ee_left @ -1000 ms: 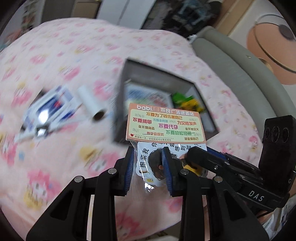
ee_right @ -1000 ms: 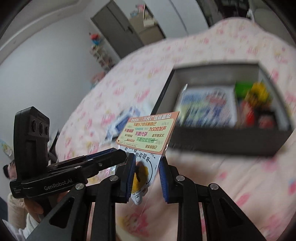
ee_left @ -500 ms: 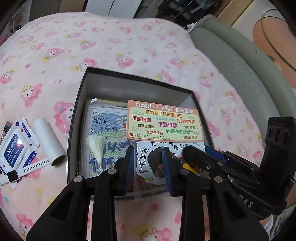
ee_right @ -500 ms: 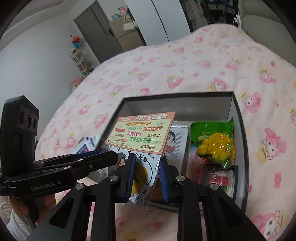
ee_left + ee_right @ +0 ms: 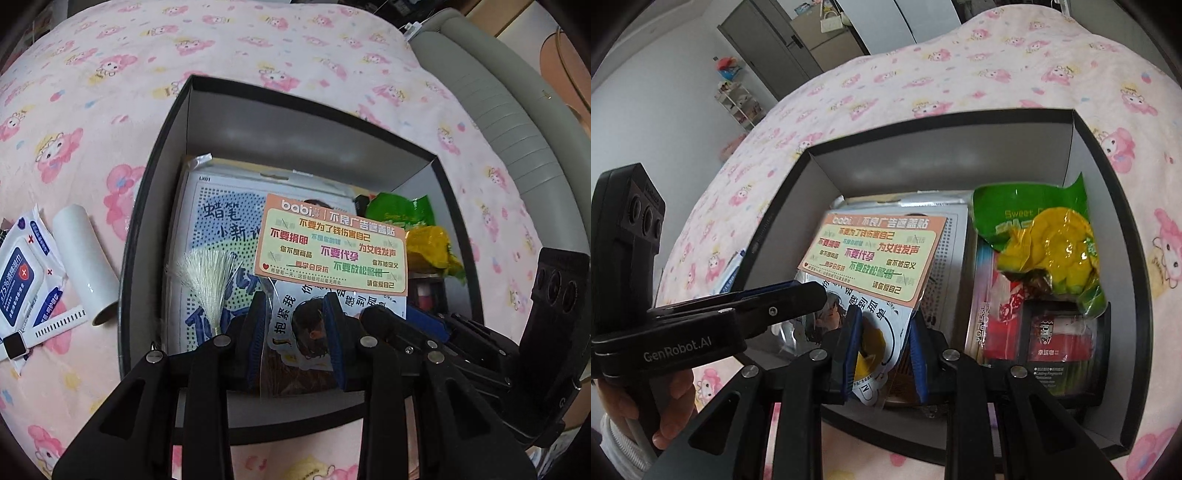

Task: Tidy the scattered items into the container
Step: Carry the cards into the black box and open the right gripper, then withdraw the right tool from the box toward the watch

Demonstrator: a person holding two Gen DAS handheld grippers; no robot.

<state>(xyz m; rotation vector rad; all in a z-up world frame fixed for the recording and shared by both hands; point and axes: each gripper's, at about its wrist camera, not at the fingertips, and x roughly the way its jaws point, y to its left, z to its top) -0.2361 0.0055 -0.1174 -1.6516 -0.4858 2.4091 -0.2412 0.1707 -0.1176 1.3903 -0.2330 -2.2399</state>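
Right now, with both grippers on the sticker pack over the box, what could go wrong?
1. The clear-bagged sticker pack with the orange header card is pinched by the left hand-held gripper and the right hand-held gripper; uneven release could tip it.
2. It could land on the white tassel inside the black cardboard box.

One black box [image 5: 162, 184], one sticker pack [image 5: 330, 245], one green-yellow snack bag [image 5: 1049, 240], one tassel [image 5: 208, 277], one wipes packet [image 5: 22, 273], one white roll [image 5: 86, 262], one white smartwatch [image 5: 40, 330], two tools.
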